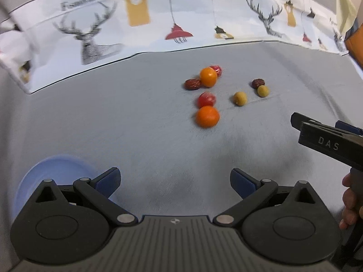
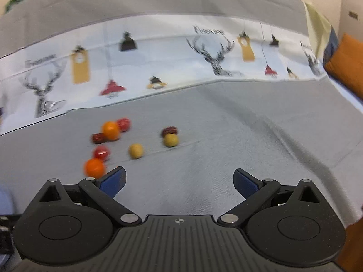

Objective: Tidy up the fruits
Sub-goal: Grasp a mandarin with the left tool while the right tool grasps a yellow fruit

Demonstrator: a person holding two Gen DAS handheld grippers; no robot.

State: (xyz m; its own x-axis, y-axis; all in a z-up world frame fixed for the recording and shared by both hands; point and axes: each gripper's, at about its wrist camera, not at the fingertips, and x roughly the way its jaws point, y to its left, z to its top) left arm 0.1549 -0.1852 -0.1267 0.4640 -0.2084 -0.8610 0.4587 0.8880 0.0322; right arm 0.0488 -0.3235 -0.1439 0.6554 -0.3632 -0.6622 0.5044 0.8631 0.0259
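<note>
The left gripper (image 1: 174,180) stood with its jaws wide apart and nothing between them, above bare grey cloth (image 1: 90,117). The right gripper (image 2: 179,180) was likewise spread and empty. The fruits lay well ahead of the left fingers, and ahead and to the left of the right fingers. Eight small round pieces were scattered close together: two oranges, the nearer orange (image 1: 207,116) (image 2: 94,167) just beyond the right gripper's left fingertip; two glossy red tomatoes (image 1: 206,99); two wrinkled dark red dates (image 1: 192,84); two dull yellow-green fruits (image 1: 240,98). One pale blue bowl (image 1: 56,172) sat beside the left gripper's left finger.
</note>
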